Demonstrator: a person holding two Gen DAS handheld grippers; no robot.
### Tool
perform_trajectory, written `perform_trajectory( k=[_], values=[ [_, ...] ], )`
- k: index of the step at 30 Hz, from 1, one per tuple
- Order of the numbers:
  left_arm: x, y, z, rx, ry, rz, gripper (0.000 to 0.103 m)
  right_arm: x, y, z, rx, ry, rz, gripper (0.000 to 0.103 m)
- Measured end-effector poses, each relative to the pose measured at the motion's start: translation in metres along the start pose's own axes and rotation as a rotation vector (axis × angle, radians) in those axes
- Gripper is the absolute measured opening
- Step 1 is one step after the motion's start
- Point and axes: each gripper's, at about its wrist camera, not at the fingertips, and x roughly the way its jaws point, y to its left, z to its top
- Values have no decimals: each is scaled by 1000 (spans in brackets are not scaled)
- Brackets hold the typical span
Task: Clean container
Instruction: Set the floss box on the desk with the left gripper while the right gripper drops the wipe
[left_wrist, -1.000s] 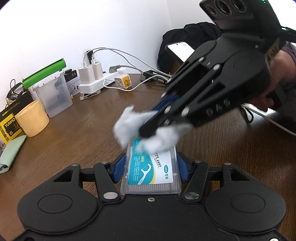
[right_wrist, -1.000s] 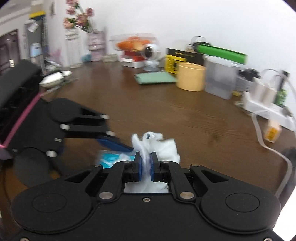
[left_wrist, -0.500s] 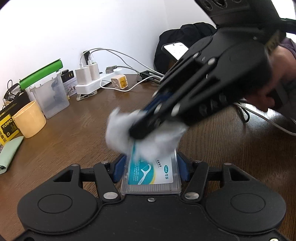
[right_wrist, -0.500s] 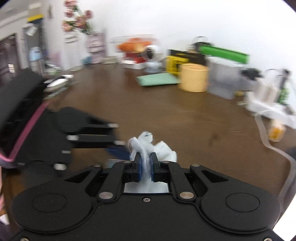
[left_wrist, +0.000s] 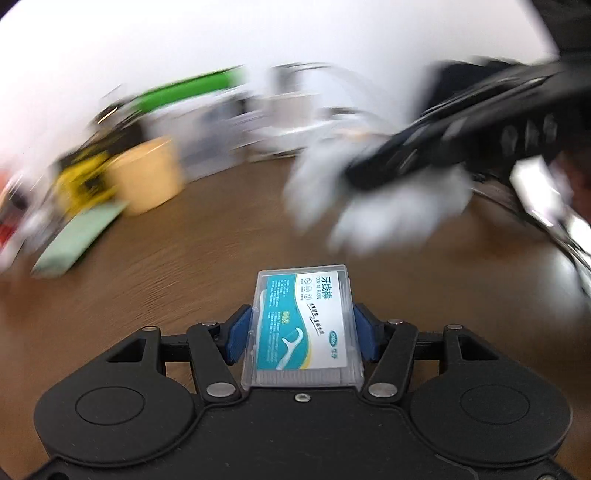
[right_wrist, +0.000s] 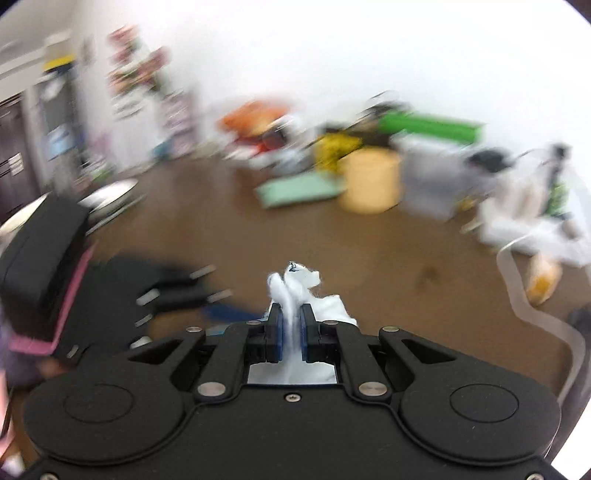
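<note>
Left gripper (left_wrist: 301, 332): blue pads clamped on the two long sides of the container (left_wrist: 303, 328), a clear flat dental-floss box, label up. Its long axis runs along the gripper's pointing line, far end sticking out past the fingertips and held over the brown table (left_wrist: 184, 266).

Right gripper (right_wrist: 291, 328): jaws closed tight on a white wipe (right_wrist: 295, 284), which bunches out beyond the tips and hangs below them.

Relation that matters: in the left wrist view the right gripper (left_wrist: 436, 158) comes in from upper right, and the wipe (left_wrist: 376, 199) hangs beyond the box's far end, slightly right, apart from it; no contact visible. Background heavily blurred, so exact clearance cannot be read.

Judgement: the box top is fully exposed; to wipe again, the wipe has to come back toward the near side and down, travelling along the box's long axis. The right hand is the working one; the left only presents the box.

Far edge clutter: yellow cup (left_wrist: 147, 173), green pouch (left_wrist: 77, 236).
</note>
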Motion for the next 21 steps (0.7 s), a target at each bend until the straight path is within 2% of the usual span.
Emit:
perform_trajectory(
  k=[4, 6, 11, 13, 14, 15, 16, 18, 19, 20, 21],
  values=[
    [37, 25, 30, -235, 40, 222, 57, 36, -36, 32, 99, 5, -116, 9],
    [57, 33, 44, -298, 35, 263, 57, 60, -49, 42, 159, 30, -157, 9],
    [77, 28, 62, -324, 31, 298, 58, 103, -54, 37, 216, 92, -248, 11],
    [75, 27, 59, -343, 29, 315, 70, 111, -57, 31, 238, 107, -266, 13],
    [71, 28, 56, -357, 31, 323, 81, 115, -58, 29, 245, 116, -269, 29],
    [67, 29, 54, -372, 31, 329, 88, 116, -58, 27, 251, 122, -264, 56],
    [58, 30, 53, -388, 25, 331, 88, 113, -56, 26, 249, 118, -259, 64],
    [37, 31, 50, -402, 2, 311, 90, 98, -49, 28, 228, 79, -253, 69],
    [27, 30, 51, -404, -2, 303, 94, 88, -45, 28, 229, 54, -256, 72],
    [15, 27, 51, -409, 5, 300, 103, 76, -41, 27, 239, 29, -263, 78],
    [4, 25, 48, -413, 18, 295, 103, 64, -36, 27, 253, 7, -268, 82]
  ],
)
